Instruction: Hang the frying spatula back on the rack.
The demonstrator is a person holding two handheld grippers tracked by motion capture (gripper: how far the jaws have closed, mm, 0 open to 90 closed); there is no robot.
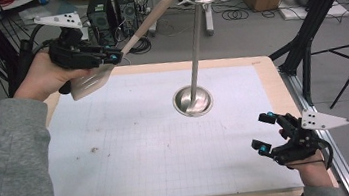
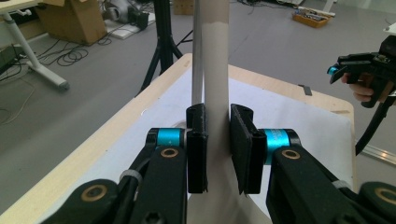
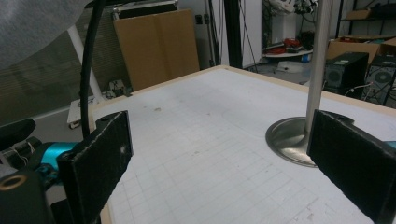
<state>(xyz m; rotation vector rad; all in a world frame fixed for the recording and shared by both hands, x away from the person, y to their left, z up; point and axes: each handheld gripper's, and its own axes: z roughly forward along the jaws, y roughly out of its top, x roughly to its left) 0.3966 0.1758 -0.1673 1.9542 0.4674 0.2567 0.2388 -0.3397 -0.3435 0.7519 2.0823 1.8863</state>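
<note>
Silver-bladed, pale-wood-handled spatula (image 1: 107,61); shiny steel stand (image 1: 195,75); white gridded mat (image 1: 159,150).

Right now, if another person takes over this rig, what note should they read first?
Left gripper: shut on the spatula, held in the air over the table's far left corner, handle pointing up toward the stand's top.
Right gripper: open, holding nothing, low near the table's right edge.
Metal stand: upright at mid-table, hooks at the top.
Done: spatula is lifted.
Left, probably: hang it on the stand.
</note>
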